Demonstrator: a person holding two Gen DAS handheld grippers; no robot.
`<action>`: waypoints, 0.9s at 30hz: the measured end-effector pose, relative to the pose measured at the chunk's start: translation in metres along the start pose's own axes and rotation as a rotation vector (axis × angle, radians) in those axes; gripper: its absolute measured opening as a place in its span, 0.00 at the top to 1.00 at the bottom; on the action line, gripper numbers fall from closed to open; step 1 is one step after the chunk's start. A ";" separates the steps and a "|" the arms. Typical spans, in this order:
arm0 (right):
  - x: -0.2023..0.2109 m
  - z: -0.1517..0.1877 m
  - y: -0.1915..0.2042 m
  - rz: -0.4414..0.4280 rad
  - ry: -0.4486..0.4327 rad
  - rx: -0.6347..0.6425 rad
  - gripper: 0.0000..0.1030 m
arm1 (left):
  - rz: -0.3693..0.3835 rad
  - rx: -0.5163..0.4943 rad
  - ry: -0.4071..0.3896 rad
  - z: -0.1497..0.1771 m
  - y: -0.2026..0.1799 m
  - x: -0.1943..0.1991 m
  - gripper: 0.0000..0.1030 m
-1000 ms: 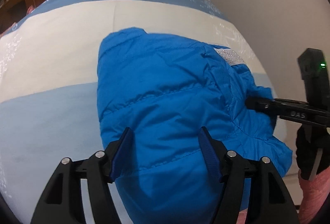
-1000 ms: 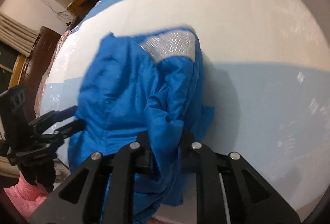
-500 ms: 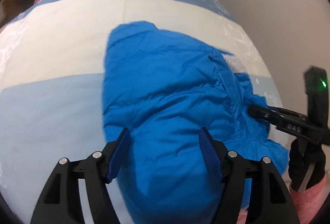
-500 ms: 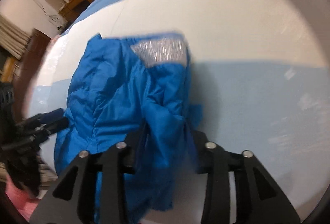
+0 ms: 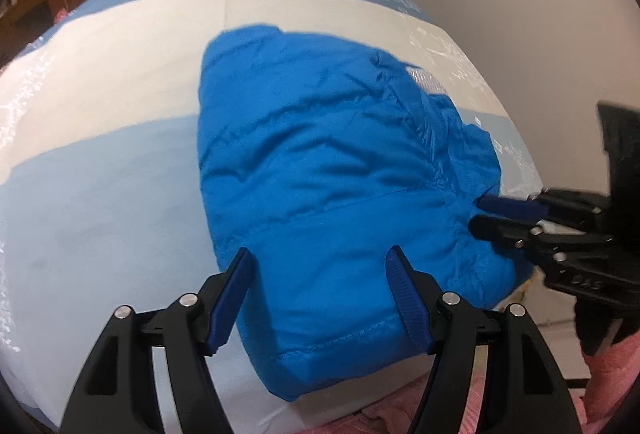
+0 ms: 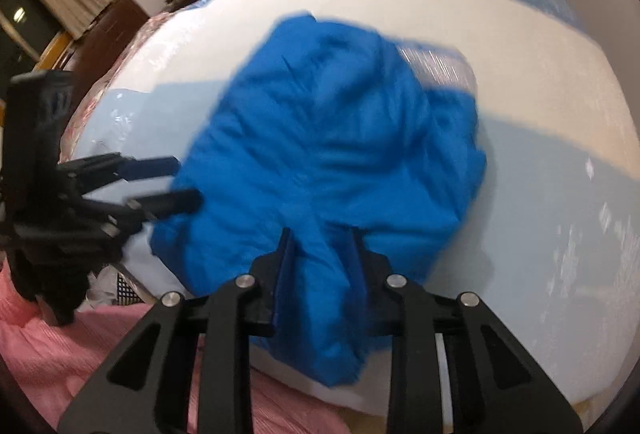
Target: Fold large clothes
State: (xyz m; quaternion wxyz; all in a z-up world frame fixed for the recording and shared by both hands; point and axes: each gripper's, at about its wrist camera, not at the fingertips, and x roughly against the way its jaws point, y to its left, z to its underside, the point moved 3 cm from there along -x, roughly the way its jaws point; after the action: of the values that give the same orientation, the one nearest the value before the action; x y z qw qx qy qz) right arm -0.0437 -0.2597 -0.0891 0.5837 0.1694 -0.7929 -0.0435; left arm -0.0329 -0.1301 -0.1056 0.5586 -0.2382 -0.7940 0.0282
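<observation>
A bed point(image 5: 120, 82) carries everything, covered by a sheet point(image 6: 540, 82) in broad bands of white, pale blue and darker blue. On the sheet lies 1 bright blue padded jacket point(image 5: 320, 162), bunched and creased, spread across the white band and the pale blue one. A silvery patch point(image 6: 436, 68) shows at its far edge. The jacket's near hem reaches the bed's near edge.

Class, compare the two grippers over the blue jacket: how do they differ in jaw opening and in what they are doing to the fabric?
The left gripper stands with jaws wide, above the jacket, gripping nothing. The right gripper has narrow jaws with a fold of jacket between them; they have just been closing. Both are black with blue pads and point down at the jacket.
</observation>
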 end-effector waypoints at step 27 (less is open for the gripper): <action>-0.030 -0.107 -0.013 0.092 -0.193 -0.204 0.61 | 0.004 0.188 -0.114 -0.109 0.030 -0.020 0.33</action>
State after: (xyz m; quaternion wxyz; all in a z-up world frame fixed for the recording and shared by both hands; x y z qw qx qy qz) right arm 0.0679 -0.2489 -0.0866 0.5203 0.0678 -0.8437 -0.1132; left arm 0.0805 -0.1353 -0.0915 0.5326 -0.1843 -0.8177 0.1172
